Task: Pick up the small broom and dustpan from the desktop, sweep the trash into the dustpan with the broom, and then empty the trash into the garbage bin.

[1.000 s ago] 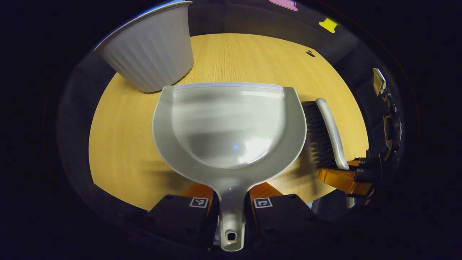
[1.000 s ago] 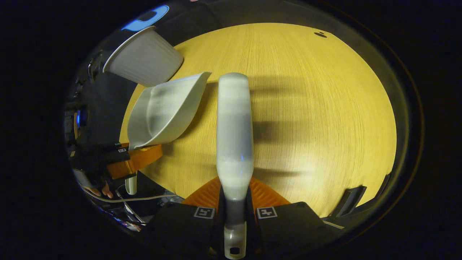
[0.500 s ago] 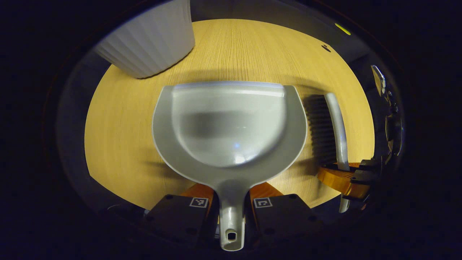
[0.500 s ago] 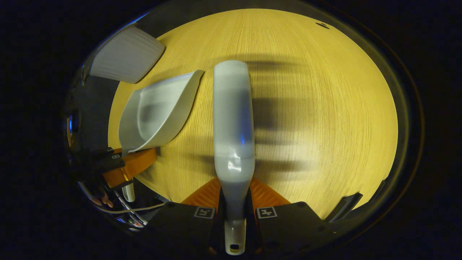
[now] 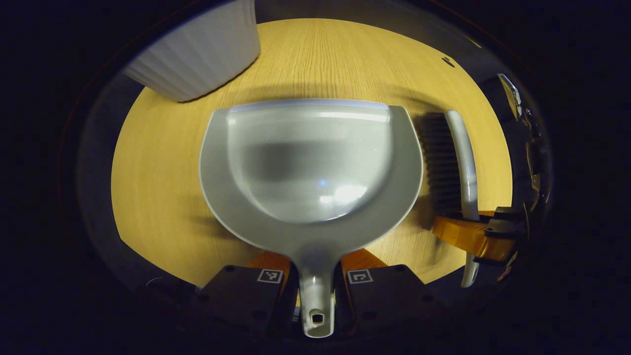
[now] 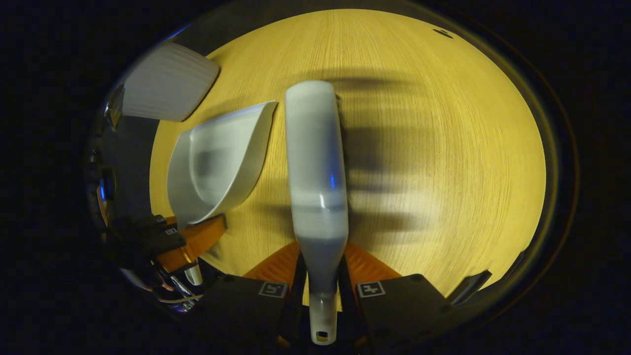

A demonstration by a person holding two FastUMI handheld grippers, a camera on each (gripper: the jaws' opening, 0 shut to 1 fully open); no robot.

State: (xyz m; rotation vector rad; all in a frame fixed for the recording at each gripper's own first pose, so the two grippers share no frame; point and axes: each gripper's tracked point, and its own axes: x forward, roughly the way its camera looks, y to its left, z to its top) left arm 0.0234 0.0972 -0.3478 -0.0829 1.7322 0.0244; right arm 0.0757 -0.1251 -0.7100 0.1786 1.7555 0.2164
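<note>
Between gripper (image 5: pixel 316 276) fingers: dustpan (image 5: pixel 310 167) handle.

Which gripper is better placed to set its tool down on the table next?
Probably left: its fingers grip the dustpan, level and low over the table. The right gripper holds the broom beside it.

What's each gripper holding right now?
Left gripper: shut on the dustpan handle.
Right gripper: shut on the broom handle.

Both cams ride close above desktop (image 5: pixel 162 177), facing fwd/down; shared: dustpan (image 6: pixel 217 162), broom (image 5: pixel 463 158), bin (image 5: pixel 197 54).
</note>
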